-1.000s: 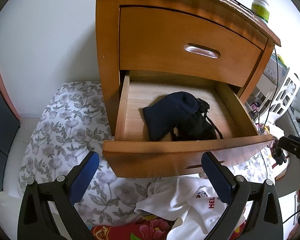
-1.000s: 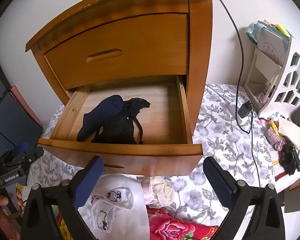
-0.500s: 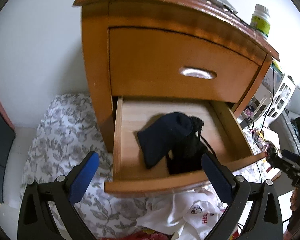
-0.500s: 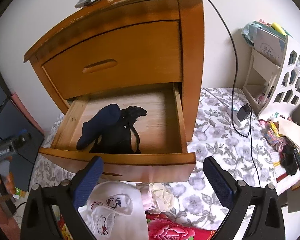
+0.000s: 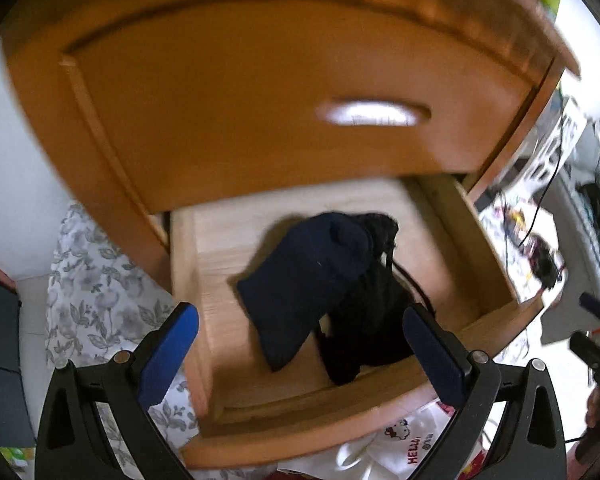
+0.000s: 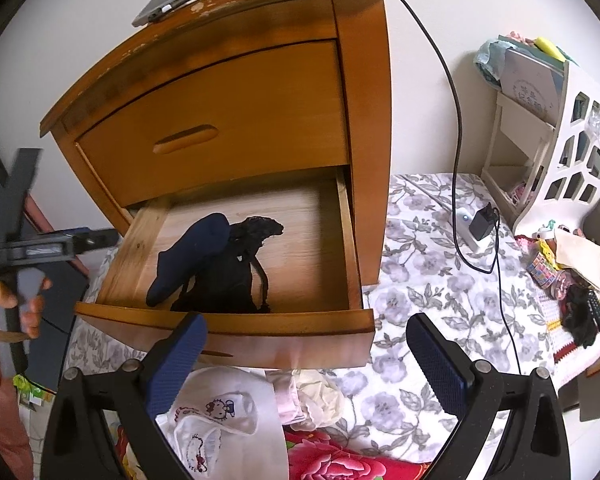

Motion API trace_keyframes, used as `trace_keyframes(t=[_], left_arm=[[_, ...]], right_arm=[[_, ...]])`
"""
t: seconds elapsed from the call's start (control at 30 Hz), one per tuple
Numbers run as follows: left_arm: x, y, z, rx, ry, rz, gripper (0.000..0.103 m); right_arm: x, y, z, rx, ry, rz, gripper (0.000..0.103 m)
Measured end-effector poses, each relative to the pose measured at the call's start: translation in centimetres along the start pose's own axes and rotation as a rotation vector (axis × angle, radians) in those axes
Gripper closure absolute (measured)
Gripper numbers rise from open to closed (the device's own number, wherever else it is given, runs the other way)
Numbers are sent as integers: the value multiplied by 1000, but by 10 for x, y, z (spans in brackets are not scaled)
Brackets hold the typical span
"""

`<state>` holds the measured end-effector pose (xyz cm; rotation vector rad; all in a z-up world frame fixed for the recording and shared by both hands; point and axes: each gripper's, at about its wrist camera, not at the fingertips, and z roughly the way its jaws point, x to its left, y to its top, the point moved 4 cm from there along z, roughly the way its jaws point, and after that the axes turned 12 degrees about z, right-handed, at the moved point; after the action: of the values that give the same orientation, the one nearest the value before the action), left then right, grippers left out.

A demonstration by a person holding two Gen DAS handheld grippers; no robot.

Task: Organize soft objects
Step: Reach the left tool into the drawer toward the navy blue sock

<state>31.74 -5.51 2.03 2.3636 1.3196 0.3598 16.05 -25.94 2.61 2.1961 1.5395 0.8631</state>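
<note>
Both claws gape wide and empty: the left claw (image 5: 300, 348) above the open lower wooden drawer (image 6: 260, 324), where a navy sock (image 5: 304, 276) lies across a black crumpled garment (image 5: 372, 320); the right claw (image 6: 306, 346) near a white printed garment (image 6: 224, 412) on the floral bedsheet (image 6: 420, 280).

navy sock (image 6: 188, 256): dark blue, lying flat and slanted in the open drawer (image 6: 224, 324), left of middle, its upper end overlapping the black garment
black garment (image 6: 236, 276): crumpled, straps trailing, in the drawer just right of the sock
white clothes (image 6: 224, 420): heaped with cartoon print, on the floral cloth below the drawer front
</note>
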Motion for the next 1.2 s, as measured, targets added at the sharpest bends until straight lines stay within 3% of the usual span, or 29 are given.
trace_keyframes(t=[0.23, 0.5, 1.2], left_arm=[[-1, 11, 50, 161, -1, 59, 2], [3, 18, 90, 270, -8, 85, 5], [-1, 27, 136, 335, -52, 60, 11]], right_arm=[[-6, 3, 5, 4, -8, 9, 2], [-11, 5, 15, 20, -12, 19, 2], [-15, 7, 32, 49, -15, 30, 2]])
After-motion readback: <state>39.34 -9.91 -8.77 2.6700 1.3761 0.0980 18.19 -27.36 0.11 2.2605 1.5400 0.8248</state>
